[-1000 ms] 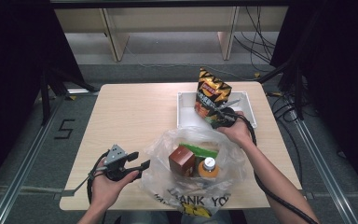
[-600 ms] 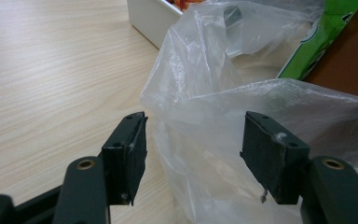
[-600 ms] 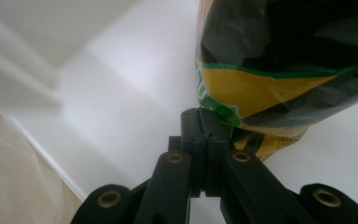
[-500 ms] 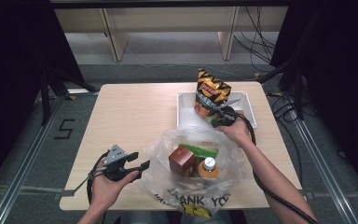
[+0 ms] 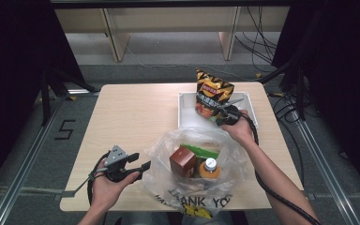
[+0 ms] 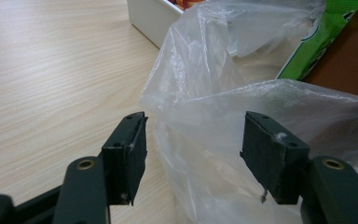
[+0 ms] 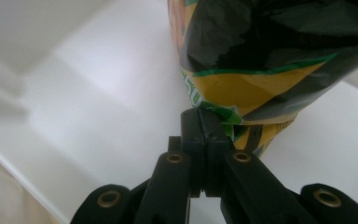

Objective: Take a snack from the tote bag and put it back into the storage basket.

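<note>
A recording lab was suggested by a lone wooden worktop [image 5: 136,117] set on a grey floor between metal rails [image 5: 26,164], hemmed by black curtains [image 5: 14,42], with loose cables [image 5: 262,44] and a taped "5" [image 5: 66,130] laid nearby.

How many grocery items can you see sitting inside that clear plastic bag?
3: a brown carton at the left of the clear plastic bag, an orange bottle with a white cap right of it, and a green box behind both. The crumpled film may hide more.
</note>
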The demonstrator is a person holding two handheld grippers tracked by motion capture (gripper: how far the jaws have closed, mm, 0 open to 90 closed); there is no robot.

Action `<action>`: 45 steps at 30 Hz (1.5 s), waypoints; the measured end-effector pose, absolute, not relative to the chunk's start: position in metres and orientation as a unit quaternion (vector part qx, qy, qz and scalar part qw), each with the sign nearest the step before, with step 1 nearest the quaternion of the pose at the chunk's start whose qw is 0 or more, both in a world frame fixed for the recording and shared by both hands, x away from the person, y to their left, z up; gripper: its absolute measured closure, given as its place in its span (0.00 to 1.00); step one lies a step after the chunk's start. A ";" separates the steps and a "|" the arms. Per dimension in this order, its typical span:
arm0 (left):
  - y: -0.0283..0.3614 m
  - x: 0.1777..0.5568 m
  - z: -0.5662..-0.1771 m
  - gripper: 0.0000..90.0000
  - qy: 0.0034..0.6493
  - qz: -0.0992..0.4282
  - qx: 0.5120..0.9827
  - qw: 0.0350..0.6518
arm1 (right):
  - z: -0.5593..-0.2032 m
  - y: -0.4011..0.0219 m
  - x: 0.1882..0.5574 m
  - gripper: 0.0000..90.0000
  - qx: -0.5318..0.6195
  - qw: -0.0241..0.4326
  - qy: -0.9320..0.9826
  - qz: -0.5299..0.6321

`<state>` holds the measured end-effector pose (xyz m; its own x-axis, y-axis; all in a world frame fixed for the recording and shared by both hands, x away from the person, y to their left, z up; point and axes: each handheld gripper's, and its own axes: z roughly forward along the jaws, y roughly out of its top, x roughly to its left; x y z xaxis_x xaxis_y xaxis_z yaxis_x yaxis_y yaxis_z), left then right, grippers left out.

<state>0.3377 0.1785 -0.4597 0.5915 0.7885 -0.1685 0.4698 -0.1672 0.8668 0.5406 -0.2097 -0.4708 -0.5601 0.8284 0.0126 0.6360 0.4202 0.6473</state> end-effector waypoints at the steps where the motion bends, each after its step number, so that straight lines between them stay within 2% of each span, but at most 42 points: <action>1: 0.179 0.338 -0.460 0.44 0.421 0.163 0.746 0.489 | -0.470 -0.212 0.542 1.00 0.436 0.160 0.833 0.301; 13: 0.179 0.338 -0.460 0.44 0.421 0.163 0.746 0.489 | -0.469 -0.221 0.548 0.99 0.458 0.170 0.823 0.291; 15: 0.178 0.338 -0.460 0.44 0.422 0.162 0.745 0.490 | -0.471 -0.223 0.552 0.99 0.447 0.189 0.821 0.301; 18: 0.178 0.338 -0.460 0.44 0.424 0.161 0.745 0.490 | -0.468 -0.224 0.551 0.99 0.459 0.178 0.821 0.289; 21: 0.178 0.337 -0.460 0.44 0.423 0.161 0.744 0.491 | -0.471 -0.226 0.555 0.98 0.448 0.196 0.820 0.298; 24: 0.177 0.337 -0.459 0.44 0.424 0.161 0.745 0.489 | -0.468 -0.226 0.553 0.98 0.463 0.181 0.820 0.284; 27: 0.177 0.336 -0.459 0.44 0.424 0.161 0.745 0.489 | -0.469 -0.229 0.556 0.98 0.450 0.196 0.822 0.287; 29: 0.178 0.337 -0.459 0.44 0.417 0.162 0.748 0.490 | -0.468 -0.227 0.554 0.97 0.464 0.186 0.818 0.285; 34: 0.178 0.337 -0.459 0.44 0.420 0.164 0.746 0.490 | -0.466 -0.227 0.549 0.98 0.441 0.198 0.823 0.297; 35: 0.178 0.337 -0.458 0.44 0.419 0.163 0.747 0.490 | -0.463 -0.226 0.546 0.98 0.452 0.183 0.823 0.292; 38: 0.177 0.337 -0.459 0.44 0.424 0.162 0.744 0.490 | -0.466 -0.223 0.544 0.99 0.446 0.188 0.820 0.305; 39: 0.177 0.337 -0.459 0.44 0.423 0.161 0.745 0.490 | -0.464 -0.223 0.542 0.99 0.451 0.173 0.825 0.294; 45: 0.177 0.336 -0.458 0.45 0.424 0.162 0.745 0.490 | -0.466 -0.221 0.546 1.00 0.442 0.171 0.830 0.293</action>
